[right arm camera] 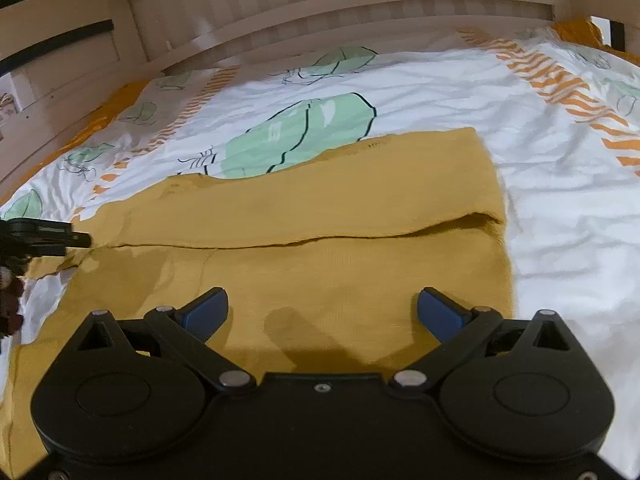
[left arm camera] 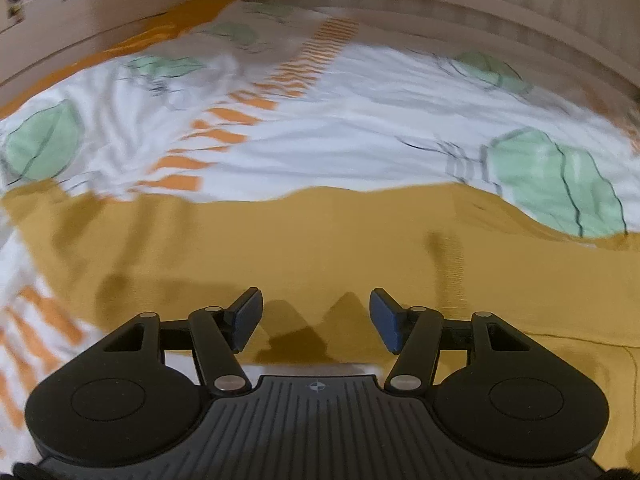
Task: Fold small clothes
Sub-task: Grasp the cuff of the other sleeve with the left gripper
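Both my left gripper [left arm camera: 316, 316] and right gripper [right arm camera: 322, 312] are hovering wide, empty, over the mustard garment [right arm camera: 320, 208].

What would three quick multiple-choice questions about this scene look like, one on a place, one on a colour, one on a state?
1. Where does the mustard-yellow garment lie?
A. On the patterned duvet
B. On a wooden floor
C. On a chair

2. What colour are the big leaf prints on the duvet?
A. Red
B. Pale green
C. Purple

3. How does the right hand-held gripper stand?
A. Shut on the garment
B. Shut on nothing
C. Open, nothing between its fingers

Answers:
1 A, the white duvet shows on all sides of the garment.
2 B, each leaf is pale green with dark outlines.
3 C, the blue pads stand wide apart above the flat cloth.
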A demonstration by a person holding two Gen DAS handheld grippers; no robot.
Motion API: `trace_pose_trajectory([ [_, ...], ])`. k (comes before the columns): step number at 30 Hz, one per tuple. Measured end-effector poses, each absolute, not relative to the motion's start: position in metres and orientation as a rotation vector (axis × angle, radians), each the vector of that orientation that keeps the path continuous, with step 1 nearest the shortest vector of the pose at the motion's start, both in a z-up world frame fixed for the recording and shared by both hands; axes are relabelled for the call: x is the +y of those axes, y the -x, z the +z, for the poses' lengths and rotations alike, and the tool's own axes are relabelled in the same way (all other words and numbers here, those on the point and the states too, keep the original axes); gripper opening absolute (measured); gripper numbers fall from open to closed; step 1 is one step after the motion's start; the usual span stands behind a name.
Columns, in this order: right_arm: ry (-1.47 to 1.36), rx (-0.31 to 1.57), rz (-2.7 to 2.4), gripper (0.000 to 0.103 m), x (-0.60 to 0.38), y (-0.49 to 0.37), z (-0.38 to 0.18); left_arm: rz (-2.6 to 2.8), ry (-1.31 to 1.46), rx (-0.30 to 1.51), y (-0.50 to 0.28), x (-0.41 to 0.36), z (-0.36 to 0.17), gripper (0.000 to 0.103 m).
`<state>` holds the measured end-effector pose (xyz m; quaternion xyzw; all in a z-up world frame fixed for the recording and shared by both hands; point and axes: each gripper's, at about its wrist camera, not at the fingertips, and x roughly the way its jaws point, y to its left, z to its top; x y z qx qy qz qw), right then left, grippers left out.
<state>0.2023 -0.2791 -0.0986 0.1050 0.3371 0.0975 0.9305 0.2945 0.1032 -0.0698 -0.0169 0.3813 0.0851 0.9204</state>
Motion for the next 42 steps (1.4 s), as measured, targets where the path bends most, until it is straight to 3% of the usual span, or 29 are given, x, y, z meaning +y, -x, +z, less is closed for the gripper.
trace_pose_trajectory([
  [20, -0.202, 0.579, 0.482, 0.102, -0.179, -0.179, -0.051, 0.445, 0.19, 0.696, -0.272, 0.313, -0.024, 0.059],
  [35, -0.144, 0.645, 0.587, 0.102, -0.115, -0.186, -0.064, 0.439, 0.413, 0.674, -0.298, 0.379, -0.057, 0.059],
  [42, -0.15, 0.683, 0.578, 0.102, -0.111, -0.189, -0.071, 0.403, 0.39, 0.66, -0.313, 0.379, -0.062, 0.059],
])
